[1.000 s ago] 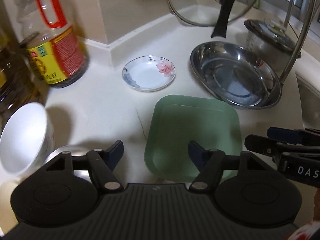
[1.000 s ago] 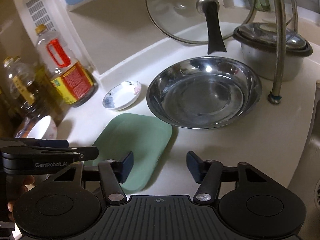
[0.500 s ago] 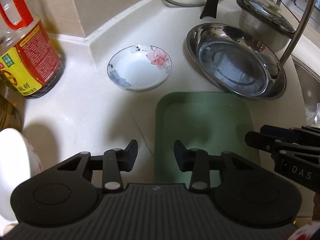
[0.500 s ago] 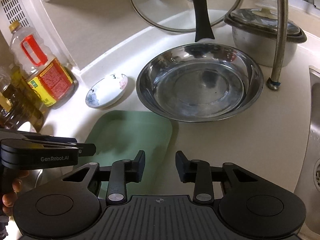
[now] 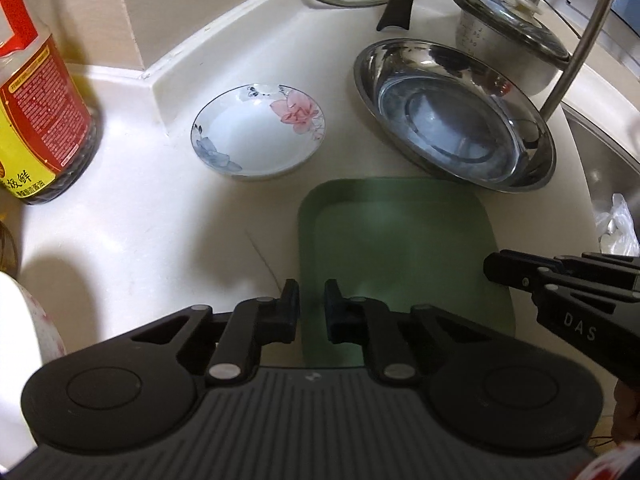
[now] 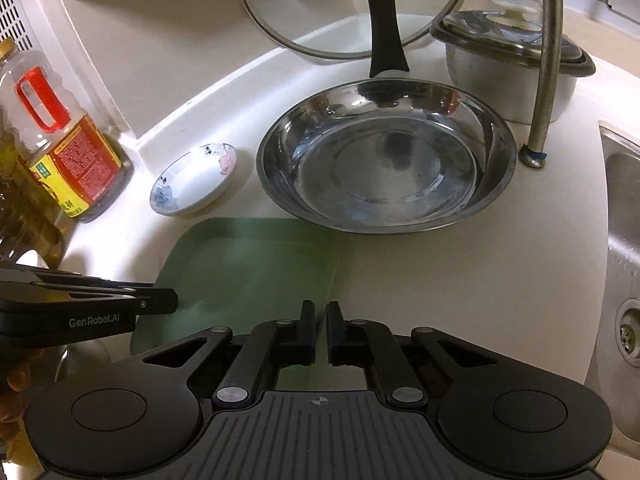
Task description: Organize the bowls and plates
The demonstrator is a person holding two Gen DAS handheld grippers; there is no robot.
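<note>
A green square plate (image 5: 400, 248) (image 6: 248, 272) lies flat on the pale counter in front of both grippers. My left gripper (image 5: 312, 292) straddles its left rim, jaws closing to a narrow gap with the rim pinched between the pads. My right gripper (image 6: 320, 312) is the same on the plate's right rim, almost fully closed. A small white dish with a pink flower (image 5: 256, 132) (image 6: 192, 180) sits behind the plate to the left. A wide steel dish (image 5: 452, 112) (image 6: 384, 160) sits behind it to the right. A white bowl (image 5: 20, 340) shows at the left wrist view's left edge.
Oil bottles (image 6: 72, 148) crowd the counter's left corner. A glass lid (image 6: 352, 8) leans on the back wall, and a lidded steel pot (image 6: 508, 60) stands beside a tap pipe (image 6: 548, 60). The sink (image 6: 624, 220) drops away on the right.
Both grippers came forward and down to the green plate's opposite rims. Their jaws went from wide open to nearly closed on those rims.
</note>
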